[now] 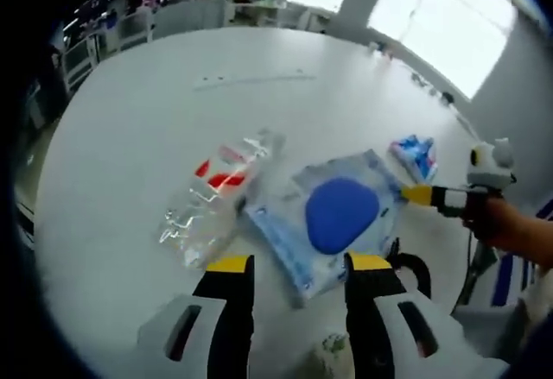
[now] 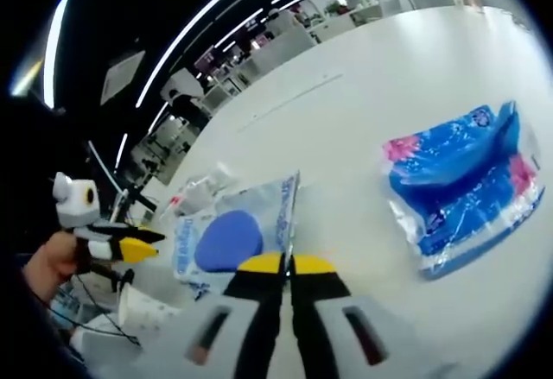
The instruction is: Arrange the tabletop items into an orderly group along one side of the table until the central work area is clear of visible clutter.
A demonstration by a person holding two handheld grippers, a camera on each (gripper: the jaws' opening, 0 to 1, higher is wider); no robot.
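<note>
My right gripper (image 2: 287, 264) had its jaws pressed together on the near edge of the clear packet with the blue pad (image 2: 229, 239), the thin plastic rim pinched between the yellow tips, so I judged that packet to be the thing in hand. In the left gripper view the same packet (image 1: 333, 219) lay just ahead of my left gripper (image 1: 298, 264), whose jaws stood wide apart and empty, with the packet's near corner reaching down between them. Its long axis ran from near-left to far-right, and the yellow tip of my right gripper (image 1: 418, 194) met it at the far-right corner. Touching its left side lay a crumpled clear wrapper with red print (image 1: 214, 196), stretched along much the same slant. Further right, apart from the packet, sat a blue and white soft pack (image 1: 415, 155); in the right gripper view that pack (image 2: 467, 191) lay well to the right of my closed jaws, with bare desk (image 2: 346, 120) between. The move ahead seemed to me to turn on that gap: the packet lay left of the soft pack, so dragging it rightward along its own length would bring the two together at one side. The wrapper was nearer my left gripper, which looked free to take it.
</note>
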